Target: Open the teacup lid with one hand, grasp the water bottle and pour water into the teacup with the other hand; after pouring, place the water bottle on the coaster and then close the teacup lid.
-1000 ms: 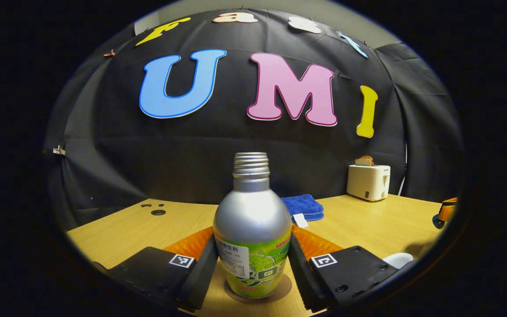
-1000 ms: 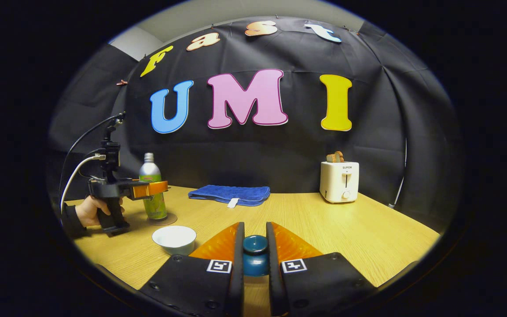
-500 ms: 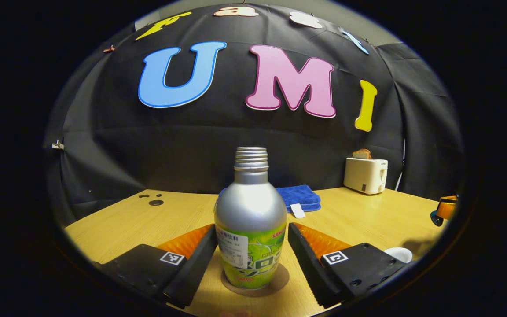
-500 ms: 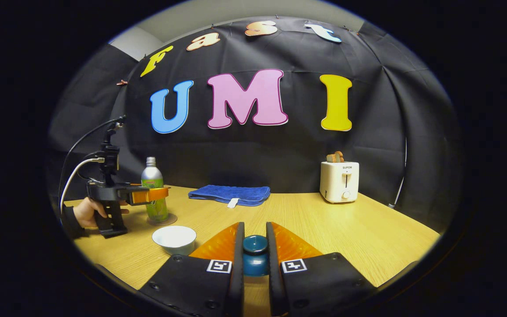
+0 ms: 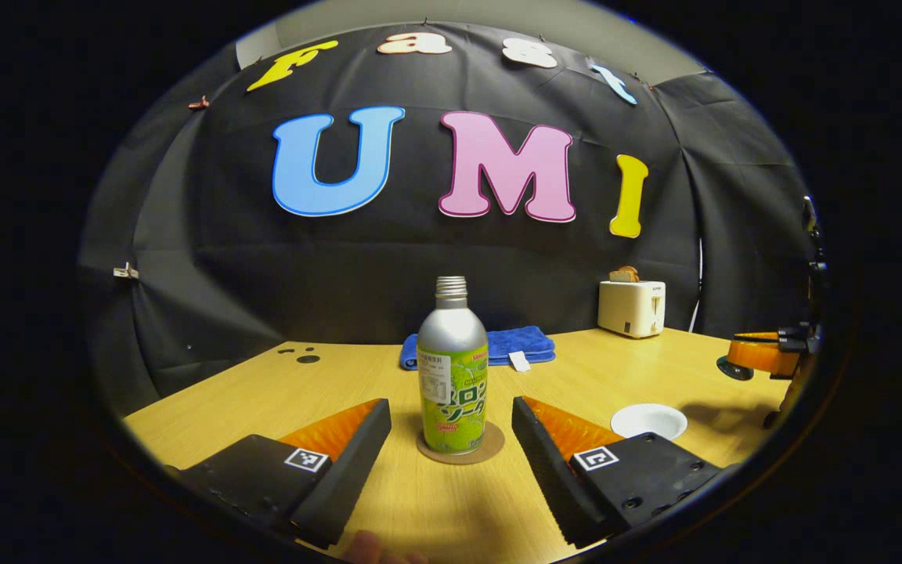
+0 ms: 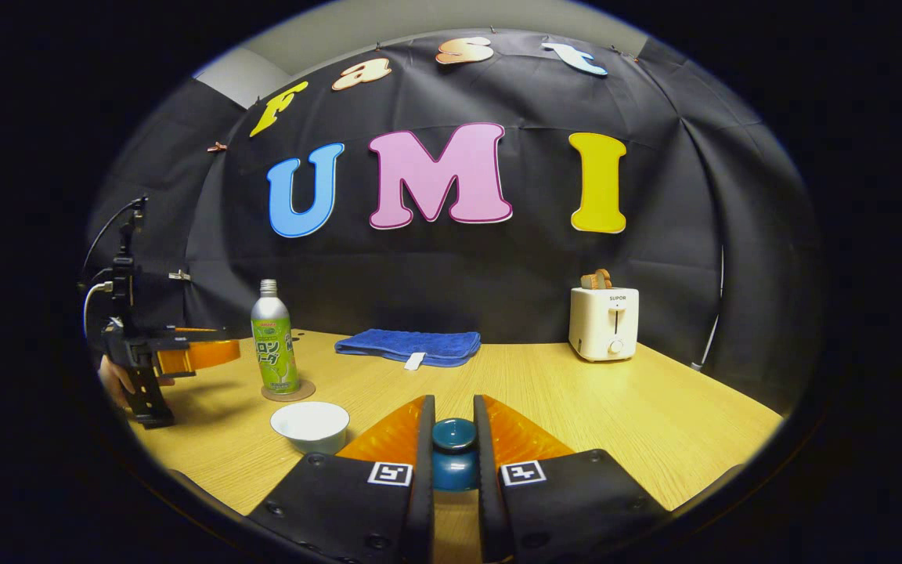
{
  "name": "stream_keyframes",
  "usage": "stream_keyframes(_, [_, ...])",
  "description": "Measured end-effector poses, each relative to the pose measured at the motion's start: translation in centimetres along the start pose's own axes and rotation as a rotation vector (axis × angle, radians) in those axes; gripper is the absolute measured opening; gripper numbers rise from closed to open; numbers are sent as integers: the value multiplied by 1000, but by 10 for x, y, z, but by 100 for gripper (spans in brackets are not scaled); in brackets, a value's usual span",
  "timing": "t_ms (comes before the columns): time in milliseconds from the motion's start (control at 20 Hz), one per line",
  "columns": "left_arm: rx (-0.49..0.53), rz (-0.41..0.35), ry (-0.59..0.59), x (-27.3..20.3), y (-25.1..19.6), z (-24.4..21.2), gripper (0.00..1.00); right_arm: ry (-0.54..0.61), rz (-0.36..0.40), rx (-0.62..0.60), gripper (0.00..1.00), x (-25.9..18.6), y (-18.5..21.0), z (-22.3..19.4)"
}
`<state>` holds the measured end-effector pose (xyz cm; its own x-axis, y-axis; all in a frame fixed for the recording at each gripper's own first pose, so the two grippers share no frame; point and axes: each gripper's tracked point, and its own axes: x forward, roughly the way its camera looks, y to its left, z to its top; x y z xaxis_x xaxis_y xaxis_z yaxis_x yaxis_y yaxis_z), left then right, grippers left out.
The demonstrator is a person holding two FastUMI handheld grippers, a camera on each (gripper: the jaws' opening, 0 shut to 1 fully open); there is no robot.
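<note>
Closing the lid is the step I judge to be in hand: the water bottle [image 5: 452, 368] stands upright on the coaster [image 5: 460, 446], lower centre of the left gripper view, so the pouring part looks done. My left tool [image 5: 451, 427] is spread wide, fingers either side of the bottle and apart from it, holding nothing. My right tool [image 6: 453, 446] is narrow, both fingers pressed on the dark blue teacup lid [image 6: 453, 445] at bottom centre of the right gripper view.

Next move, as I read it: carry the lid left and slightly forward to the teacup [image 6: 310, 425], which sits open on the desk [image 6: 592, 399] at lower left of that frame, just in front of the coaster; centre it over the rim, lower, then release. I'd keep it level so it seats.

View differences: the right gripper view gives the lid grip, and also the left tool from the side at far left, with a hand [image 6: 110, 378] behind it. The left gripper view gives the gap between fingers and bottle, plus the right tool [image 5: 760, 356] at the right edge. I can't tell the water level in the cup from either.
</note>
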<state>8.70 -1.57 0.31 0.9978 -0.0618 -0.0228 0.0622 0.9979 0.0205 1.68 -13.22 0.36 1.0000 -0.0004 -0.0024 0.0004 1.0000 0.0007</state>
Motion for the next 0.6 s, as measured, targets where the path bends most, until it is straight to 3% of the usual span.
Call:
stream_keyframes(350, [-17,24,-29,-15,15,-2,97,-37,29,-23,27,-3,16,11])
stream_keyframes(600, [-22,23,-27,-14,17,-3,98,-16,164,-11,26,9,82,20])
